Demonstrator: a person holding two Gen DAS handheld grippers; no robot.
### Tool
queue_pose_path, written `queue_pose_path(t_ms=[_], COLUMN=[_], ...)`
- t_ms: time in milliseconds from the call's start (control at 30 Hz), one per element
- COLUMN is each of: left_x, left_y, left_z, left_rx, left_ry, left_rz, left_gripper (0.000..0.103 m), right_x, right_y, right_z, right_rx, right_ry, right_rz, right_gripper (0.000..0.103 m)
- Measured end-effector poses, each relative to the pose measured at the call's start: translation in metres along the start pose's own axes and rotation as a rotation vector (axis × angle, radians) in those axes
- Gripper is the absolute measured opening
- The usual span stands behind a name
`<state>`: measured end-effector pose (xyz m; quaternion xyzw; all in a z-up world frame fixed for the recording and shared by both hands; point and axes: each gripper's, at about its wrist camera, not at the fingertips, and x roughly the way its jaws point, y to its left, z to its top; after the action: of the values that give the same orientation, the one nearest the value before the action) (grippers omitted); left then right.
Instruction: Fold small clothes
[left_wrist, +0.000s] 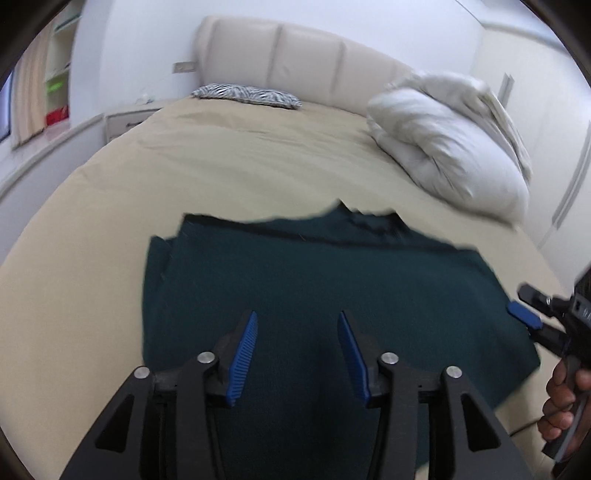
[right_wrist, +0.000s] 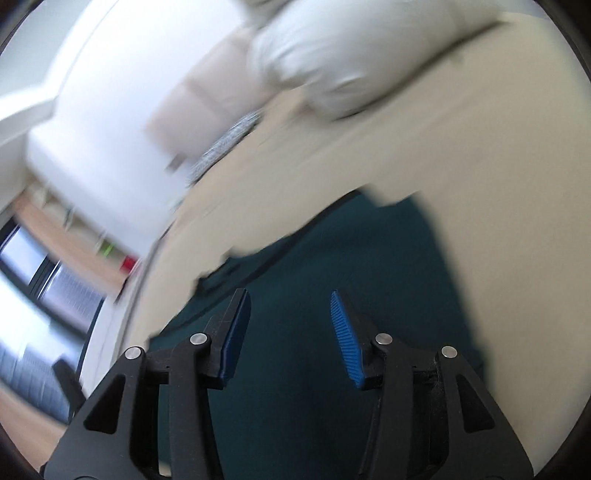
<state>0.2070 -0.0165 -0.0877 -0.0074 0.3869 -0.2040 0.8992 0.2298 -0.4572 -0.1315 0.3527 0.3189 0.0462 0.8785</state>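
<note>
A dark teal garment (left_wrist: 314, 277) lies flat on the beige bed sheet (left_wrist: 92, 295), its far edge uneven with a collar-like fold. My left gripper (left_wrist: 298, 317) hovers over the garment's near part, open, with nothing between its blue pads. My right gripper (left_wrist: 526, 306) shows at the garment's right edge, held by a person's hand (left_wrist: 565, 398). In the blurred right wrist view the right gripper (right_wrist: 288, 295) stands open above the teal garment (right_wrist: 406, 277), empty between the pads.
A bunched white duvet (left_wrist: 443, 140) lies at the bed's far right. A zebra-print pillow (left_wrist: 247, 96) rests against the cream headboard (left_wrist: 295, 55). A nightstand (left_wrist: 125, 122) and shelves (left_wrist: 59, 74) stand to the left.
</note>
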Motion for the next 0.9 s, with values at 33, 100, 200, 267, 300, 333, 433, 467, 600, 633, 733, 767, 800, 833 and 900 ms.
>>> queue_pose_path(t_ms=[33,100,200,267,300,333,433,467,600,633,733,767,800,833,900], left_x=[0.000,0.004,0.001,-0.003,-0.003,-0.003,0.000,0.000,-0.001,-0.001,-0.002,-0.002,-0.001,0.000,0.001], left_y=[-0.006,-0.003,0.018,0.026,0.029,0.032,0.045,0.045,0.040,0.038,0.035,0.034,0.032,0.030,0.029], left_z=[-0.007,-0.022,-0.030,-0.031,-0.031,-0.033,-0.039,-0.040,-0.039,-0.038,-0.036,-0.036,-0.036,-0.036,-0.035], left_rx=[0.027,0.016,-0.059,-0.067,-0.066,-0.068,-0.114,-0.120,-0.099,-0.094,-0.108,-0.111,-0.106,-0.094,-0.086], left_ry=[0.018,0.063,0.066,0.069,0.070,0.069,0.055,0.053,0.056,0.059,0.072,0.075,0.078,0.081,0.085], left_rz=[0.017,0.047,0.032,0.032,0.029,0.018,-0.029,-0.031,-0.001,0.011,0.036,0.042,0.054,0.067,0.077], left_gripper=[0.050,0.050,0.050,0.049,0.049,0.048,0.046,0.045,0.045,0.045,0.045,0.045,0.045,0.045,0.046], right_x=[0.004,0.024,0.053,0.051,0.049,0.041,0.015,0.006,-0.037,-0.048,-0.067,-0.074,-0.077,-0.075,-0.071], right_y=[0.013,0.039,0.042,0.027,0.016,0.004,-0.035,-0.046,-0.092,-0.097,-0.104,-0.104,-0.095,-0.083,-0.064], right_z=[-0.012,-0.044,-0.075,-0.082,-0.079,-0.075,-0.066,-0.063,-0.050,-0.050,-0.048,-0.046,-0.045,-0.045,-0.043], right_rx=[-0.025,-0.073,-0.069,-0.020,0.017,0.058,0.148,0.173,0.268,0.274,0.283,0.271,0.234,0.192,0.134], right_ry=[0.050,0.171,0.291,0.270,0.255,0.231,0.154,0.133,0.013,-0.013,-0.044,-0.051,-0.050,-0.043,-0.016], right_rz=[0.040,0.110,0.108,0.121,0.129,0.124,0.082,0.076,0.022,-0.018,-0.071,-0.095,-0.108,-0.111,-0.086], right_gripper=[0.045,0.045,0.045,0.037,0.035,0.034,0.034,0.034,0.032,0.033,0.035,0.035,0.037,0.038,0.038])
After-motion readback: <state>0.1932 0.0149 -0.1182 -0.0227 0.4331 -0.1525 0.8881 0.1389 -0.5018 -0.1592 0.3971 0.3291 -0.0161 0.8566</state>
